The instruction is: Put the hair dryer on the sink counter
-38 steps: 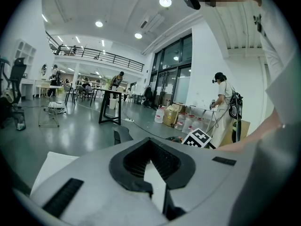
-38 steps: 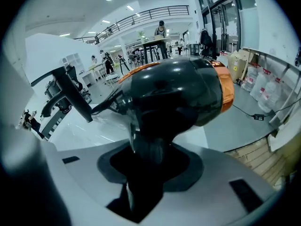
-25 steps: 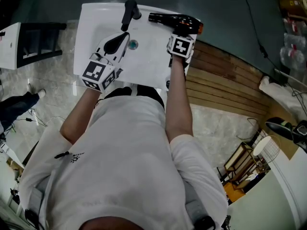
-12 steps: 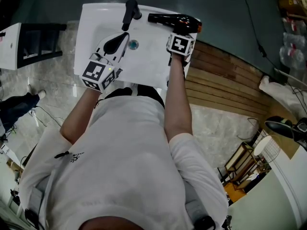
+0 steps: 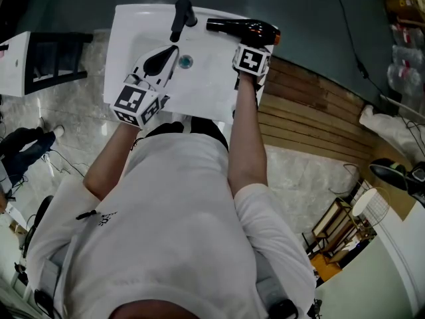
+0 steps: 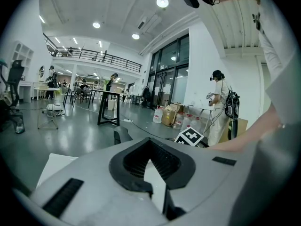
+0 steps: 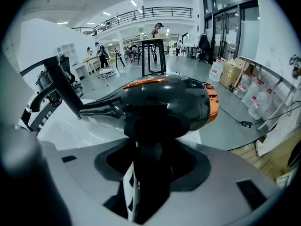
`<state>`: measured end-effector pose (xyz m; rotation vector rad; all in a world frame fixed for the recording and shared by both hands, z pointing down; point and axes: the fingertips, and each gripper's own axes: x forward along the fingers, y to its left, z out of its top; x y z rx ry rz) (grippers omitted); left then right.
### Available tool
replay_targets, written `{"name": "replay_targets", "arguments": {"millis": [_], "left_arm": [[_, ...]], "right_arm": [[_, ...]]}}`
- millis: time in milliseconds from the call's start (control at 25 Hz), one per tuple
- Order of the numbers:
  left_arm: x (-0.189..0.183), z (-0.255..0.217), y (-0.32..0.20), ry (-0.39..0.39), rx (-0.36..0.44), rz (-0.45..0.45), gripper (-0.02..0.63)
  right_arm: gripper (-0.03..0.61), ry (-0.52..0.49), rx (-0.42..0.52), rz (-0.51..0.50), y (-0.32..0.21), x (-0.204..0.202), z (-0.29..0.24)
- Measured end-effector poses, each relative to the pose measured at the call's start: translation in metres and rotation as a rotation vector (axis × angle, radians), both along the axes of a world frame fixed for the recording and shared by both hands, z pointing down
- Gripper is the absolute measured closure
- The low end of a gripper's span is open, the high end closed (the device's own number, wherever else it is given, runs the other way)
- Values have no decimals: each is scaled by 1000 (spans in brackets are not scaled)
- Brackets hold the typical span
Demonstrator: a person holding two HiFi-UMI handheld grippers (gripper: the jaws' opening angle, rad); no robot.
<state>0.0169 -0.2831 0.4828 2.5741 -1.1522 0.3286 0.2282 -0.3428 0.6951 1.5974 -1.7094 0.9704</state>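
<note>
The black hair dryer (image 5: pixel 242 26) with an orange rear end lies on the white sink counter (image 5: pixel 206 88) at its far right corner, nozzle pointing left towards the faucet. My right gripper (image 5: pixel 254 43) is at its handle. In the right gripper view the dryer (image 7: pixel 160 102) fills the middle and its handle runs down between the jaws of the right gripper (image 7: pixel 150 173), which are opening; a light sliver shows beside the handle. My left gripper (image 5: pixel 170 52) hovers over the basin with its tips together and nothing in it, seen also in its own view as the left gripper (image 6: pixel 147 163).
A black faucet (image 5: pixel 179 15) stands at the counter's back edge, and a round drain (image 5: pixel 185 62) sits in the basin. Wooden decking (image 5: pixel 312 105) runs right of the sink. A white and black shelf unit (image 5: pixel 46 62) stands to the left. Cables cross the marble floor.
The right gripper and hair dryer have barely shifted at the counter's corner. The left gripper has held still. A person's legs at the left edge have moved.
</note>
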Motion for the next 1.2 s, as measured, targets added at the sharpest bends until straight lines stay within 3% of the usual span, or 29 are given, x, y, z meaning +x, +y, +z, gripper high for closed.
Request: {"name": "replay_targets", "arguments": {"millis": [1200], "left_arm": [[7, -19, 34, 1, 41, 34, 612]], "right_arm": [[370, 0, 113, -22, 32, 7, -36]]}}
